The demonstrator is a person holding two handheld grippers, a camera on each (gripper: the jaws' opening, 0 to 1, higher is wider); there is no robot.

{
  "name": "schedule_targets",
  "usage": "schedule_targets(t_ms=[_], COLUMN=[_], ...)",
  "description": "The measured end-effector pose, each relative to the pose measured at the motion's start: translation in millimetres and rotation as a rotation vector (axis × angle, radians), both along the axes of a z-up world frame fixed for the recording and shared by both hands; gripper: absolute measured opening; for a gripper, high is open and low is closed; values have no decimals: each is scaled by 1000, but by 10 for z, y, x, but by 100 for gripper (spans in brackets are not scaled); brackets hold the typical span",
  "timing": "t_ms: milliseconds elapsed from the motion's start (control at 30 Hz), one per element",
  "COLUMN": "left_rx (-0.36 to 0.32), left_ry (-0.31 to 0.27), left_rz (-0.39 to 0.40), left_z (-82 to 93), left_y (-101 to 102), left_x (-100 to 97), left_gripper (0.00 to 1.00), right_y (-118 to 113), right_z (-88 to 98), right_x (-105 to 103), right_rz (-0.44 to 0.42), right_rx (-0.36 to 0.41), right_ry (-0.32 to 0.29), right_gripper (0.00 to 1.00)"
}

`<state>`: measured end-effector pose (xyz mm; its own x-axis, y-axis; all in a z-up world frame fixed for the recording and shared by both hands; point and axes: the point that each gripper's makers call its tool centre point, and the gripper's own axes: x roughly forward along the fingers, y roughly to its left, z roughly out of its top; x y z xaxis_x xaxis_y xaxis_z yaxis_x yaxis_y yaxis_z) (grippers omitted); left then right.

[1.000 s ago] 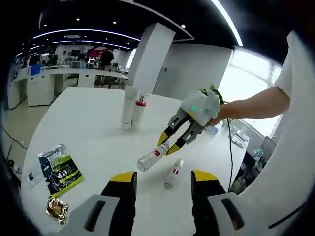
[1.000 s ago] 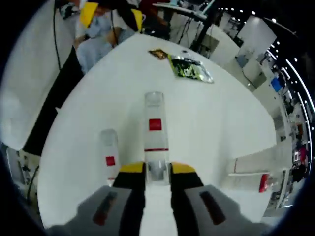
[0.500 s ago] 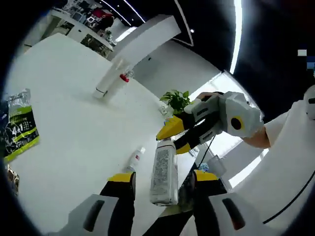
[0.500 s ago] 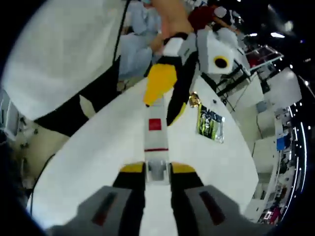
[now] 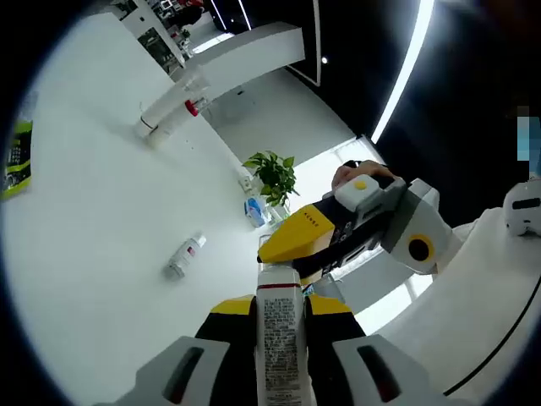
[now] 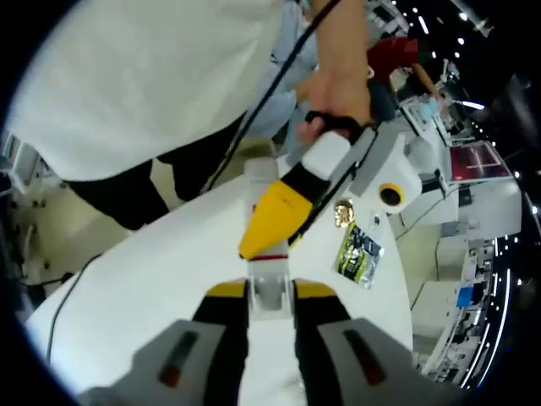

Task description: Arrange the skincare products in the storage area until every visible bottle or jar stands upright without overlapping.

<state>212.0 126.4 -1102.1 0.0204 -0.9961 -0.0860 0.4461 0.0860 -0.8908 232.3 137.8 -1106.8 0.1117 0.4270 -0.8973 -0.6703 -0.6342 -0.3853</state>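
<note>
My left gripper (image 5: pixel 280 309) and right gripper (image 6: pixel 269 291) both clamped one clear bottle (image 5: pixel 280 355), held above the white table (image 5: pixel 76 254) from opposite ends. One small bottle (image 5: pixel 183 257) lay on its side; two tall tubes (image 5: pixel 169 112) stood together further off. A green packet (image 6: pixel 357 252) and a gold packet (image 6: pixel 342 212) lay beyond, a potted plant (image 5: pixel 272 173) at the table's edge, in a bright office.

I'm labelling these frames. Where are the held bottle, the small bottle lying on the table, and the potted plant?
held bottle (image 5: pixel 281 338), left gripper view, on its printed label.
small bottle (image 5: pixel 183 257), left gripper view, mid-body, lying on the table.
potted plant (image 5: pixel 272 173), left gripper view, on its leaves.
</note>
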Motion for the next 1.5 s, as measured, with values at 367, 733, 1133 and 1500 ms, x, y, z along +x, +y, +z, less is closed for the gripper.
schedule_targets(t_ms=[367, 733, 1133, 1500], left_rx=[-9, -34, -1, 41], left_ry=[1, -25, -104, -195], left_rz=[97, 208, 275, 308], left_z=[18, 102, 2, -72], left_y=[7, 196, 209, 92], left_x=[194, 363, 365, 412], left_gripper=[21, 21, 21, 21], right_y=[-80, -205, 98, 93], right_z=[102, 194, 311, 200], right_x=[247, 201, 62, 248], right_rz=[-464, -940, -1267, -1564], right_rx=[267, 585, 874, 1029], right_ry=[112, 423, 935, 1111], right_gripper=[26, 32, 38, 34])
